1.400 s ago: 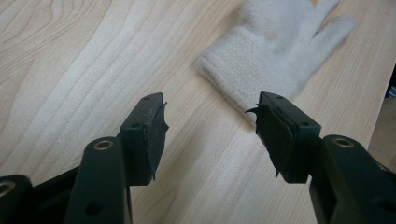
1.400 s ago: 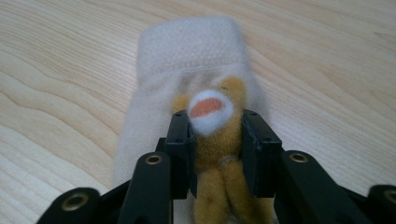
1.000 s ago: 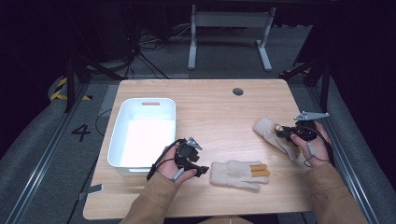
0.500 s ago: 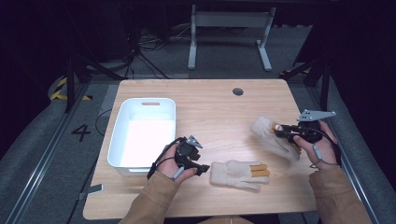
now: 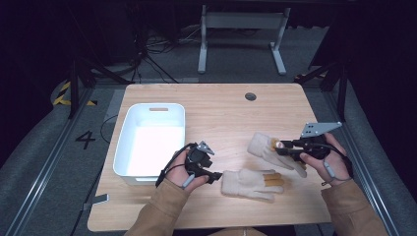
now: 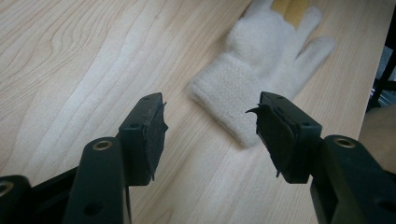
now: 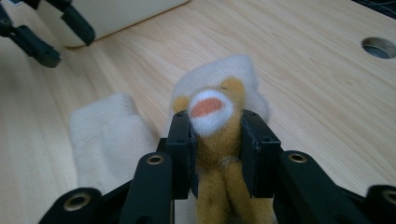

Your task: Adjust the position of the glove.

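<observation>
On the left of the wooden table (image 5: 216, 105) sits a white bin (image 5: 150, 137), and it looks empty. Just to the right of the bin is the left gripper (image 5: 212, 173). Its 2 black jaws stand apart with nothing between them, and it points to the right along the table.

Right ahead of it lies the flat glove (image 5: 248, 183), so the left hand is the nearer 1 to that glove. The glove lies long-ways from left to right. Its cuff end points at the left gripper and its fingers point away, toward the right side of the table. In the left gripper view the cuff (image 6: 224, 105) is just past the open jaws, a little to the right of the middle. So I think the left gripper only has to slide straight ahead to take it by the cuff.

The flat glove is cream and fuzzy, with yellow-brown patches on its fingers.

Farther right, the right gripper (image 5: 279, 146) is squeezed shut on the held glove (image 5: 268, 147). That glove is off the table and hangs down and to the left from the jaws. It is cream too, and the pinched part (image 7: 212, 135) is yellow-brown with a white and orange tip.
</observation>
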